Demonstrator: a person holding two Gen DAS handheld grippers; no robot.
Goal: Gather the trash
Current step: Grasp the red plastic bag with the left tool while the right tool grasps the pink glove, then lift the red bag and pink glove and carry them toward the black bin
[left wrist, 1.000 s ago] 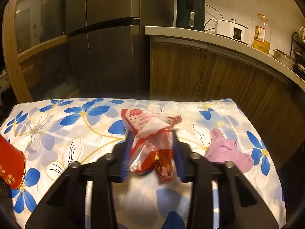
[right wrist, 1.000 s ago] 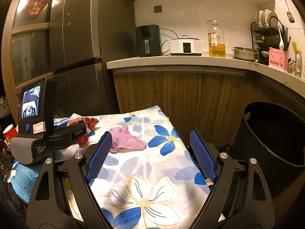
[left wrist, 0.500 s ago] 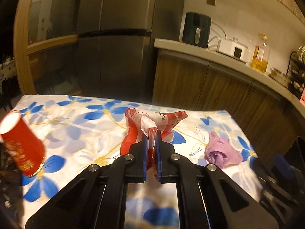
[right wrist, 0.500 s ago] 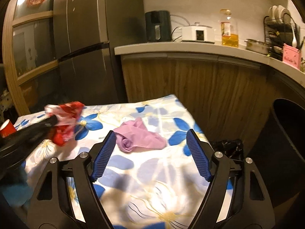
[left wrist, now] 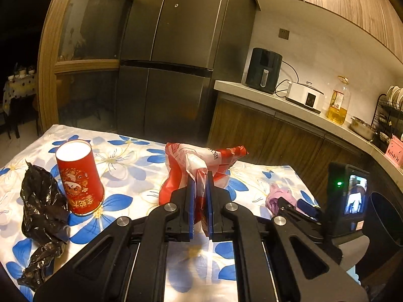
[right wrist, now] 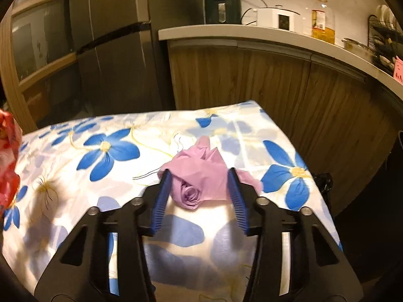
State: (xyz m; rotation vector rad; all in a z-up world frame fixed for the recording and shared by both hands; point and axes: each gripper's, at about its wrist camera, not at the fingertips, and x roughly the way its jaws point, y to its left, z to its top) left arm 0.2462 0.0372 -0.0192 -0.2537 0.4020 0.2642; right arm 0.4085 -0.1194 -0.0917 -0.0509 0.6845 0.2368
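left gripper (left wrist: 199, 191) jaws clamped, right gripper (right wrist: 200, 188) jaws apart

Dim amber light, fisheye-warped, blurry edges

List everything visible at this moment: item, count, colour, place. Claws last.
Snack wrapper: 1, red and white, pinched in left claw above table.
Crumpled glove: 1, pink, on tablecloth between right claw's fingers.
Paper cup: 1, red, upright on table's left.
Plastic bag: 1, black, beside cup.
Tablecloth: 1, white with blue flowers.
Bin: 1, black, right of table.
Fridge: 1, dark grey, behind table.
Oil bottle: 1, yellow, on counter.
Left claw: shut on wrapper.
Right claw: open around glove.
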